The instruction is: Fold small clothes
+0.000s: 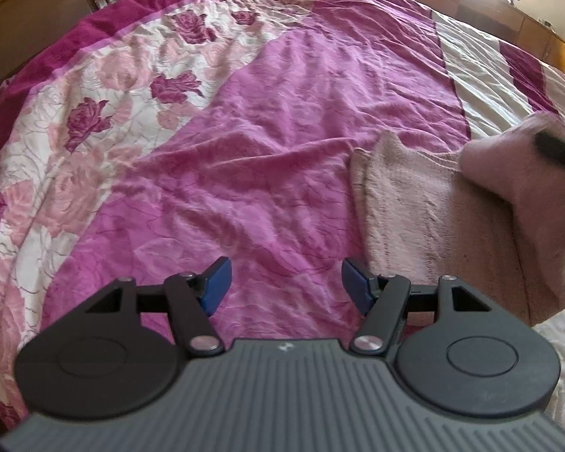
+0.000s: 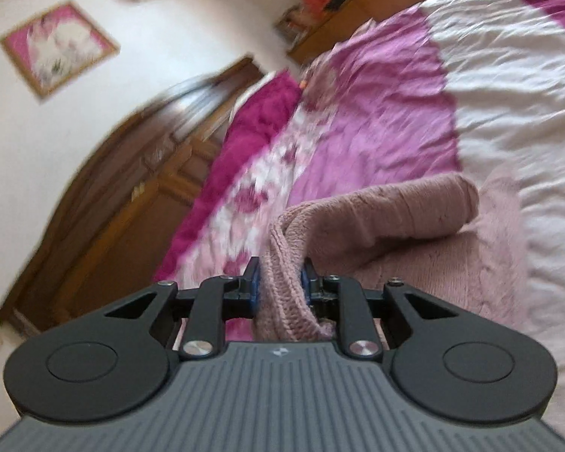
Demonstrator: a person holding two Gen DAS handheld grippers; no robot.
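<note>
Mid-fold on the bed (image 1: pixel 282 132): right hand-held gripper (image 2: pixel 278 286) pinching the pink knitted garment's (image 2: pixel 395 218) lifted edge, left hand-held gripper (image 1: pixel 284 282) spread, empty; next, probably laying that edge across flat.

The right gripper (image 2: pixel 280 286), black with blue pads, is clamped on a bunched fold of a dusty-pink knitted garment (image 2: pixel 391 222). The garment's far part drapes over a pink, magenta and white quilted bedspread (image 2: pixel 376 113). A brown wooden headboard (image 2: pixel 132 173) and a framed pink picture (image 2: pixel 58 47) appear blurred at left.
</note>
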